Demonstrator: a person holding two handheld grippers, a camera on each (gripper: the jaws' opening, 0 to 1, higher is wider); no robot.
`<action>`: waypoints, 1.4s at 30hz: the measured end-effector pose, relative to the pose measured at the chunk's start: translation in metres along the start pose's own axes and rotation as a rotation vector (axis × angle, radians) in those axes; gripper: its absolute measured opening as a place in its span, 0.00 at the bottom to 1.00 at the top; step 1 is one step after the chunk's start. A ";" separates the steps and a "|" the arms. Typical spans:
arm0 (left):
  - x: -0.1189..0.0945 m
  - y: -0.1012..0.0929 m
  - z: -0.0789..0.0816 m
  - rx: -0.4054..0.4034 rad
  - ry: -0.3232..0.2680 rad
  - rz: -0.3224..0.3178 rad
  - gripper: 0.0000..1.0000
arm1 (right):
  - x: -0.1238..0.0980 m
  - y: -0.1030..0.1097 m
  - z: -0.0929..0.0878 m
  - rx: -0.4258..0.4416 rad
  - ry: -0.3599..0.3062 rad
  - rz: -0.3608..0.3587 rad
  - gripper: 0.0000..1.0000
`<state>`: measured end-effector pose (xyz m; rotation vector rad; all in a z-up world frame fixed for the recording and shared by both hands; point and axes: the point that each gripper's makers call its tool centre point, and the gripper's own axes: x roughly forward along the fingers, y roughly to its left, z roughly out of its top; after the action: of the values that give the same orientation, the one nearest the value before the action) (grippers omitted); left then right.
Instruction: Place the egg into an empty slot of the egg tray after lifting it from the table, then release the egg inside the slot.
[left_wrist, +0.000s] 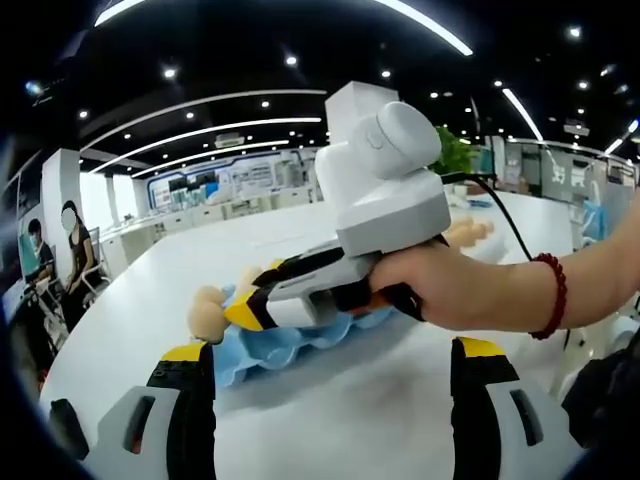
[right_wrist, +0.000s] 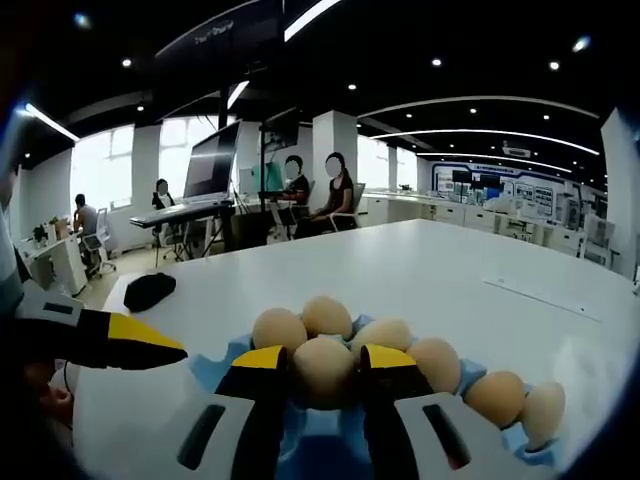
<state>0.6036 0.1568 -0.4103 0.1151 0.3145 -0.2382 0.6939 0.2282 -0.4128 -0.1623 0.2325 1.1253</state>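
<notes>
Meanwhile, in the left gripper view, the left tool (left_wrist: 330, 375) is hanging with its yellow-tipped jaws spread wide and nothing between them, above the smooth white worktop (left_wrist: 150, 290). Straight ahead of it, a person's hand (left_wrist: 450, 285), wearing a red bead bracelet (left_wrist: 552, 295), is gripping the right tool (left_wrist: 250, 305), whose black-and-yellow jaws are reaching over the pale blue moulded egg tray (left_wrist: 300, 345). A tan egg (left_wrist: 207, 312) is showing just beyond those jaw tips.

In the right gripper view, the right tool (right_wrist: 325, 372) is pinching an egg (right_wrist: 323, 370) between its two yellow pads, low over the scalloped blue egg tray (right_wrist: 215, 368). Matte, rounded, beige eggs are crowding the cups just beyond and to the right of the held one, and the left tool (right_wrist: 140, 345) is pointing in from the left. A dark soft object (right_wrist: 150, 290) is lying farther off on the worktop (right_wrist: 450, 270).

By the look of it, the placing step is under way; whether the egg is already seated in a cup cannot be told. Next, the job is calling for a gentle lowering into a free cup, then a slow spreading of the jaws, since the shell looks brittle.
</notes>
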 end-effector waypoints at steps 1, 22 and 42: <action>0.000 0.000 0.000 0.001 0.002 0.000 1.00 | 0.000 0.000 0.000 -0.001 -0.001 0.001 0.30; 0.001 -0.008 0.008 -0.003 -0.022 -0.011 1.00 | -0.036 -0.023 0.016 0.035 -0.082 -0.056 0.63; 0.005 -0.020 0.011 -0.003 -0.027 -0.019 1.00 | -0.069 -0.050 0.004 0.048 -0.060 -0.147 0.83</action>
<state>0.6067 0.1350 -0.4027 0.1063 0.2896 -0.2582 0.7116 0.1479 -0.3899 -0.1013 0.1909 0.9765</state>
